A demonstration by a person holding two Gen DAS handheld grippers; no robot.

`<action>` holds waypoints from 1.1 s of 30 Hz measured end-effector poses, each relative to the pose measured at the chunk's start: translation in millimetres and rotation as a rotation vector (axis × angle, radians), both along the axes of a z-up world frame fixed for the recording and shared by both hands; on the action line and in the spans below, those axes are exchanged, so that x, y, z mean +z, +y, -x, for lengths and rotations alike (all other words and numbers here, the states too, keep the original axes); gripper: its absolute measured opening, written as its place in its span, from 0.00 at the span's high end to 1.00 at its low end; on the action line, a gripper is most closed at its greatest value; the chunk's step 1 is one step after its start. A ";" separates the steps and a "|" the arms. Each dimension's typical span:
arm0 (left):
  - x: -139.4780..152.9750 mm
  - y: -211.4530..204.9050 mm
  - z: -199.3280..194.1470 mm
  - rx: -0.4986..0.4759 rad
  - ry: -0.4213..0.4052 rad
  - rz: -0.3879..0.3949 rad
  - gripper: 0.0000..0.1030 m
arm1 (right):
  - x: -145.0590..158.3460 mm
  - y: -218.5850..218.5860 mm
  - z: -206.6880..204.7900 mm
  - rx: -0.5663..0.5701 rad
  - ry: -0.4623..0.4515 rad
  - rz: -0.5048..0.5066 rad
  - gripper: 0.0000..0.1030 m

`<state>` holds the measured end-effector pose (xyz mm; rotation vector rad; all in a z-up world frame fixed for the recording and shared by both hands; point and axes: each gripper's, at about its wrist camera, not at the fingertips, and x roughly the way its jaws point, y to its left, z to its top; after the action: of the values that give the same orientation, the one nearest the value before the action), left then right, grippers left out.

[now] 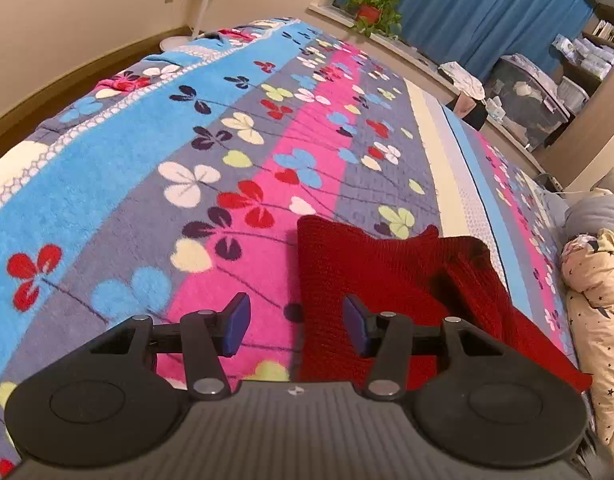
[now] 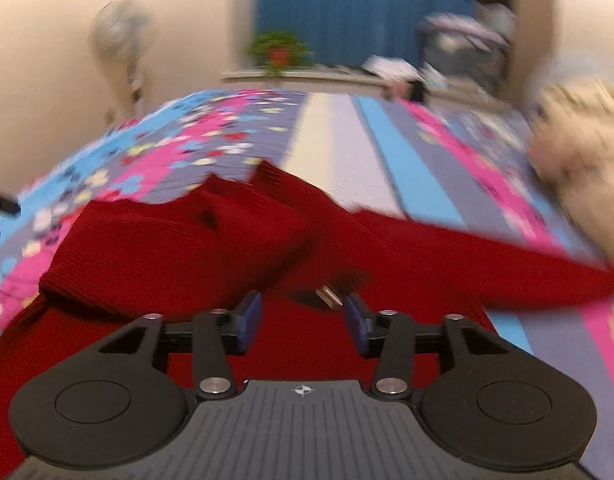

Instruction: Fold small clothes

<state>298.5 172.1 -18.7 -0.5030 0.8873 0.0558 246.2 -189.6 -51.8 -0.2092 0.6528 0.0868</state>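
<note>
Red knitted sweater lies on the bed, on top of the flowered blanket, partly folded: in the right wrist view one sleeve is laid inward over the body, the other sleeve trails out toward the right, not yet tucked. Left hand-held gripper: jaws about half open, nothing between the pads; it hovers over the sweater's left edge where cloth meets blanket, pointing steeply down. Right hand-held gripper: jaws likewise about half open, empty, poised over the middle of the sweater body; this view is blurred, so fine detail is unreliable. A small pale metallic item shows on the knit just ahead of the right pads, possibly a tag or fastener; cannot tell. Judgement: both tools empty and standing over the cloth suits a regrasp between folds. The trailing sleeve looks like the likely next target. Thick knit should hold a crease poorly and may spring back. A cream star-print quilt is bundled at the right side of the bed, near the sweater; a potted plant sits on the sill.
</note>
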 end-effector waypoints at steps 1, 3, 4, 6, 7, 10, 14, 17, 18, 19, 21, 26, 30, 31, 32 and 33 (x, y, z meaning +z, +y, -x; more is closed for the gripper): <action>1.9 1.0 1.2 -0.001 -0.002 0.001 0.45 | -4.0 20.9 -14.1 0.028 -0.001 0.069 0.50; 1.0 2.3 0.6 0.004 -0.001 0.005 0.45 | -13.8 51.1 -37.1 0.065 0.000 0.179 0.49; 0.0 2.8 -0.6 0.004 0.000 0.009 0.45 | -21.4 63.8 -48.5 0.079 0.011 0.230 0.49; -0.7 3.6 -1.6 -0.004 0.003 0.014 0.45 | -35.4 77.2 -64.9 0.098 0.034 0.307 0.52; -1.5 2.7 -2.5 -0.008 0.003 0.014 0.45 | -41.3 79.2 -70.2 0.096 0.037 0.338 0.54; 1.1 2.7 -2.4 -0.020 -0.009 0.018 0.45 | -33.2 60.9 -75.8 0.039 -0.033 0.312 0.87; 4.2 0.7 -1.6 -0.027 -0.020 0.023 0.45 | -2.3 -9.7 -55.2 -0.300 -0.171 -0.045 0.88; 1.6 -8.8 -2.4 -0.060 -0.013 0.018 0.45 | -21.6 -61.8 -50.4 -0.474 -0.006 -0.304 0.79; 0.2 -13.6 -2.0 -0.078 -0.008 0.018 0.45 | -29.6 -74.5 -48.6 -0.497 0.038 -0.357 0.79; -1.0 -17.3 -1.6 -0.093 -0.005 0.020 0.45 | -34.4 -86.9 -44.0 -0.513 0.045 -0.397 0.78; -3.4 -27.1 -0.6 -0.134 -0.004 0.022 0.45 | -34.3 -102.8 -37.0 -0.520 0.011 -0.449 0.78; -30.0 -56.3 -3.5 -0.252 0.039 0.053 0.45 | -29.6 -144.5 -34.1 -0.594 -0.003 -0.548 0.78; -70.7 -76.9 -7.3 -0.287 0.146 -0.026 0.44 | -33.2 -200.3 -28.6 -0.664 0.014 -0.575 0.78; -75.5 -80.2 -7.5 -0.286 0.154 -0.063 0.39 | -35.5 -209.2 -26.8 -0.675 0.010 -0.559 0.78; -78.8 -81.3 -7.7 -0.286 0.165 -0.059 0.39 | -36.6 -223.9 -22.3 -0.693 0.002 -0.533 0.77; -79.5 -81.1 -7.6 -0.279 0.166 -0.051 0.39 | -37.8 -239.1 -17.1 -0.710 -0.008 -0.525 0.76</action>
<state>306.1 91.0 -98.2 -0.3266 1.1095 -0.1359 263.2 -428.6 -89.7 0.5316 0.6433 -0.4235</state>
